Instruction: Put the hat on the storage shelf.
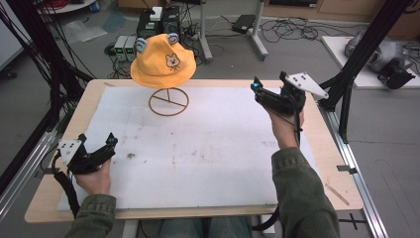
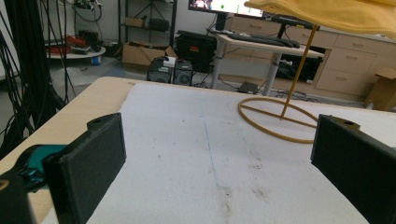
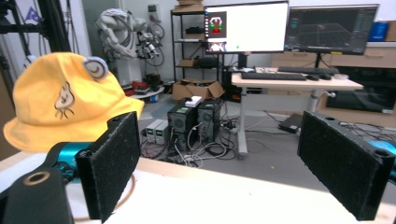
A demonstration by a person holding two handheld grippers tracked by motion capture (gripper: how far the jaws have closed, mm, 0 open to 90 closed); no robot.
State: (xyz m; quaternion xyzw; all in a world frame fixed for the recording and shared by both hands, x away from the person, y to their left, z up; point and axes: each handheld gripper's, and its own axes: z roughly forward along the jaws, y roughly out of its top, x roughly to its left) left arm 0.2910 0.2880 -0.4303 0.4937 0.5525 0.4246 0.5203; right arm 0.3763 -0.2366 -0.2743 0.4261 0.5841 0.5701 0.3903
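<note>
The hat (image 1: pixel 163 62) is perched on a wire stand (image 1: pixel 169 101) at the far side of the table (image 1: pixel 59 134), untouched. The right claw (image 1: pixel 267 91) is held raised with jaws spread wide and empty, just right of the hat; the left claw (image 1: pixel 96 148) is held low near the front edge, equally open. The stand could be tipped if the brim is snagged sideways. The stand's top is hidden under the hat.
</note>
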